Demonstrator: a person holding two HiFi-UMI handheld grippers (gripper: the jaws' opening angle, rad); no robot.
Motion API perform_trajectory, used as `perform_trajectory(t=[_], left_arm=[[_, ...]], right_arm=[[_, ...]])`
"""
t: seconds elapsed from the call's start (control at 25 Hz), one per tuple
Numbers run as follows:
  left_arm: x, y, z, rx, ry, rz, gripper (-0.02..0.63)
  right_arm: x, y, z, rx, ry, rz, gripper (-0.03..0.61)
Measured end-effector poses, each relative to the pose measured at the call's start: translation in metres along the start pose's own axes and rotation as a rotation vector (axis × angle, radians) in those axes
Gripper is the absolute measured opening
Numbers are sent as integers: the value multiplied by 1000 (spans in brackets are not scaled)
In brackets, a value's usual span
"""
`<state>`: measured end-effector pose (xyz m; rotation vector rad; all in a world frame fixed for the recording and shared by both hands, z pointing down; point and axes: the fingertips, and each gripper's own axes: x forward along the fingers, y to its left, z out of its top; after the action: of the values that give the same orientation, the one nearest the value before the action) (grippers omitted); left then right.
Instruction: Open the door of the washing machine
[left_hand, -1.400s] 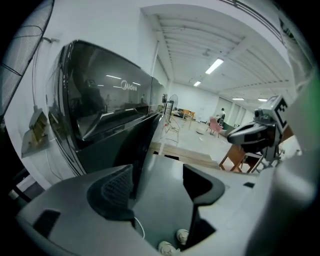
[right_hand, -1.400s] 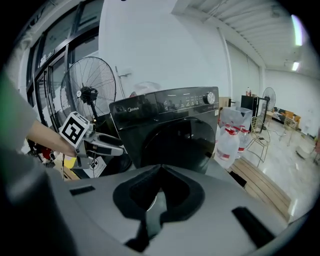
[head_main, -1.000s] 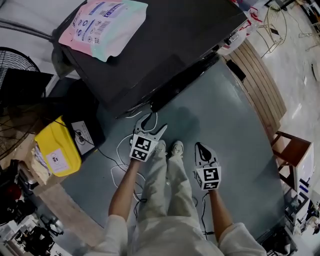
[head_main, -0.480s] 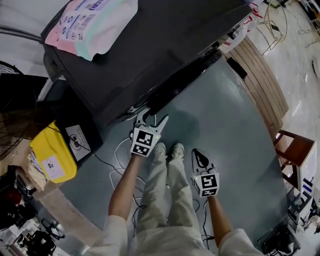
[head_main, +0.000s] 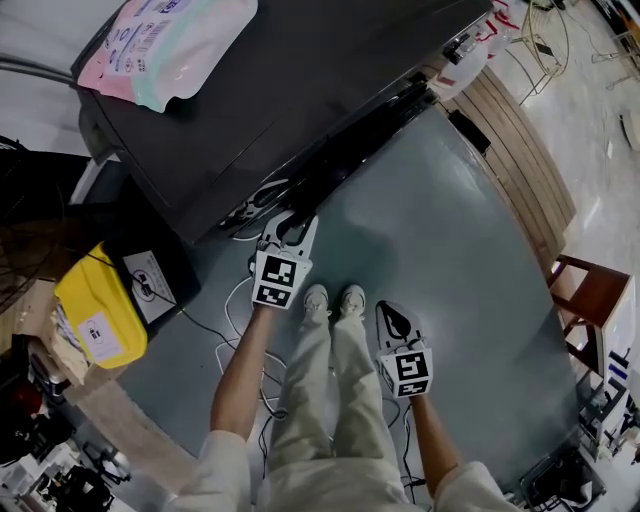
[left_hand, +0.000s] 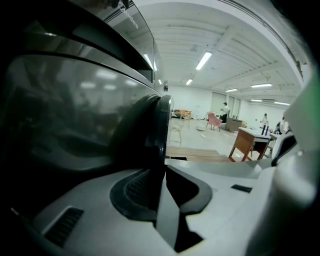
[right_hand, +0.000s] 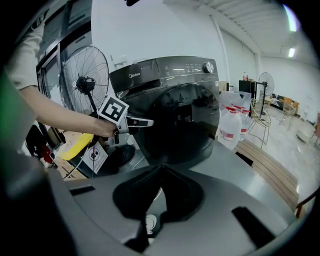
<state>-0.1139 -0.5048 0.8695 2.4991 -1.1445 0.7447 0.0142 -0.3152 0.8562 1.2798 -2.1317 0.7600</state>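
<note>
Closing L tool (head_main: 296, 222) jaws on door rim (left_hand: 156, 125) (Midea washer (right_hand: 131, 76))

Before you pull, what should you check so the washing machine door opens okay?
1. Left tool gripping the door: ok. Its jaws have just been closing, and the door's rim sits between them.
2. Door open yet: not ok. It looks closed against the washing machine.
3. Right tool out of the way: ok. It is shut, empty, held low and apart from the machine.
4. Room for the door to swing: cannot tell. The shoes stand close in front.
5. Pack on top: ok. It lies flat, away from the door.
</note>
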Motion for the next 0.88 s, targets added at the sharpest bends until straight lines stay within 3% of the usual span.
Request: perform_trajectory(t=[0.44,0.88], left_arm=[[-3,-12,-2,-2,9,-35,69],[2,-119,-9,85,48,-262,104]], right_arm=[[-8,-5,-8,25,-15,-29,-1],[-24,-29,-10,91,-40,-123,-2]])
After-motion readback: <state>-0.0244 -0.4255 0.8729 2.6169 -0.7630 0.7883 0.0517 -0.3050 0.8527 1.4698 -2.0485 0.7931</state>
